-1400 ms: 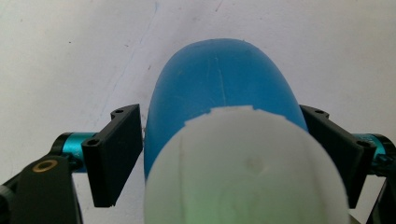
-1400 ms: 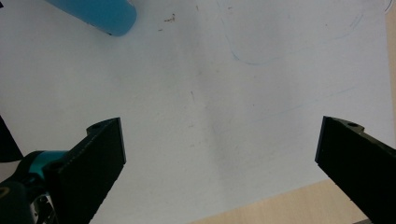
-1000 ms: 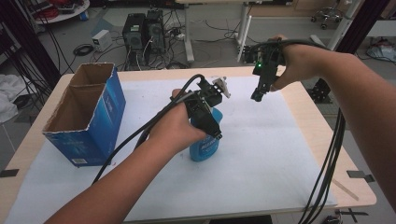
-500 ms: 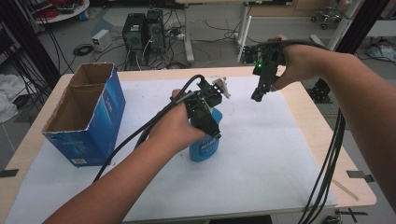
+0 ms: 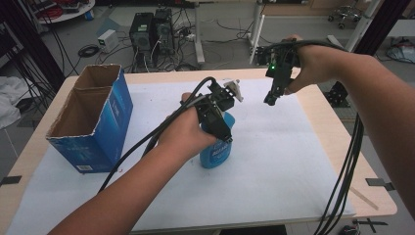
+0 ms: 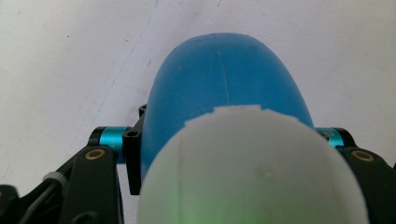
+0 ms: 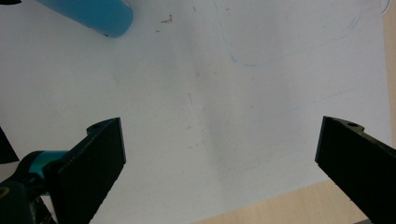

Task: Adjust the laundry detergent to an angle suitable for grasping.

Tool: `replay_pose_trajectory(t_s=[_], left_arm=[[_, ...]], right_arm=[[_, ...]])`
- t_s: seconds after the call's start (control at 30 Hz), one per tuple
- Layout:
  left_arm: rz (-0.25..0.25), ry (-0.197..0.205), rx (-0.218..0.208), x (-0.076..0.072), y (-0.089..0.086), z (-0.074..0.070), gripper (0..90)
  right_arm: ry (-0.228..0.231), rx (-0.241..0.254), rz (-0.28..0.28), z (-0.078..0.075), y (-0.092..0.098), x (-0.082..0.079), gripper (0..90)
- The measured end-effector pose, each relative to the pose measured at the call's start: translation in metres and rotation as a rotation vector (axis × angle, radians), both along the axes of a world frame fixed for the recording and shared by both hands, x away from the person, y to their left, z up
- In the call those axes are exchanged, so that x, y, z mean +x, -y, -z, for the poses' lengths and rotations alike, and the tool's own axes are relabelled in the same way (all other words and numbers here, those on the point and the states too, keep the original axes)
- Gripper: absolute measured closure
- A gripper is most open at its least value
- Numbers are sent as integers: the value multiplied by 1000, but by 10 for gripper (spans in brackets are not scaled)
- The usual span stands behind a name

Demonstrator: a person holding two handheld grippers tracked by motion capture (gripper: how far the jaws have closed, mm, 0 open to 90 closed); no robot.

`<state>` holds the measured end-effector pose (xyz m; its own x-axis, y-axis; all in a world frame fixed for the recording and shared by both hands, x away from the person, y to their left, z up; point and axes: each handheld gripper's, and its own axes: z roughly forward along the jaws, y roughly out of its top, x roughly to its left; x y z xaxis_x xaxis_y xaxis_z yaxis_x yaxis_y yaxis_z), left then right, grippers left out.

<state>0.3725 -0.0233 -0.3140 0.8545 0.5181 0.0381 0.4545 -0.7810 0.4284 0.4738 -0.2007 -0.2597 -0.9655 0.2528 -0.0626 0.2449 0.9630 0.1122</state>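
left gripper [image 5: 222, 128] at table centre, jaws just closing, now clamped on neck of blue spray bottle [image 5: 217, 149]; bottle upright on white sheet [image 5: 274, 166].
left gripper view: jaws flank blue shoulder just below white cap [image 6: 252, 168].
risk: grip sits high on smooth curved plastic; lift may let bottle swing, twist or slip down through pads.
right gripper [image 5: 272, 95] hovers at 1 o'clock from bottle, jaws spread, holding nothing; white trigger head [image 5: 235, 90] near it, so careless reach could knock nozzle.
open cardboard box [image 5: 90, 120] at 9 o'clock, well apart; trailing cable [image 5: 161, 132] could snag it on swing.
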Motion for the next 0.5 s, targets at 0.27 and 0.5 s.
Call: replay_pose_trajectory(t_s=[0.27,0.5], left_arm=[[21,-6,2,-1,-1,-1,390],[65,-20,13,-6,-6,-9,389]], right_arm=[[-2,-3,-3,1,-1,-1,10],[-1,-5,-8,2,-3,-2,10]])
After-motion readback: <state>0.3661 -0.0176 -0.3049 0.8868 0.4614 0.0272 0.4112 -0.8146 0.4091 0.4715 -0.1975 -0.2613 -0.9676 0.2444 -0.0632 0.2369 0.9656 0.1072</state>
